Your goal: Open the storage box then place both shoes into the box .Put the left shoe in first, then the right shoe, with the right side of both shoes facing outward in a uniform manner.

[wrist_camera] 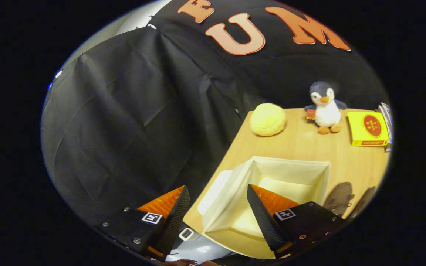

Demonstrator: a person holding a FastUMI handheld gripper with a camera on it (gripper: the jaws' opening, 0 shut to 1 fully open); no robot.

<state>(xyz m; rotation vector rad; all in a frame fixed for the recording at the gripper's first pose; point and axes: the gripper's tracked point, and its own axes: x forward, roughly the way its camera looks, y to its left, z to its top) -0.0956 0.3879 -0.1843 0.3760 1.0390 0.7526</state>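
Note:
A cream storage box point(272, 173) stands open on the wooden table point(350, 162), its inside bare, with its lid point(215, 192) lying against its left side. Two brown shoes point(340, 197) lie on the table just right of the box, partly hidden behind my right finger. My gripper point(218, 194) hovers open above the table's left edge and the lid. The left finger point(168, 207) hangs over the black cloth beyond the table, and the right finger point(268, 210) is over the box's near left part. Nothing is between the fingers.
Beyond the box sit a yellow fluffy ball point(268, 119), a plush penguin point(325, 107) and a yellow carton point(368, 129) with books beside it. The table's left edge runs diagonally, with the black booth cloth point(124, 118) dropping away to its left.

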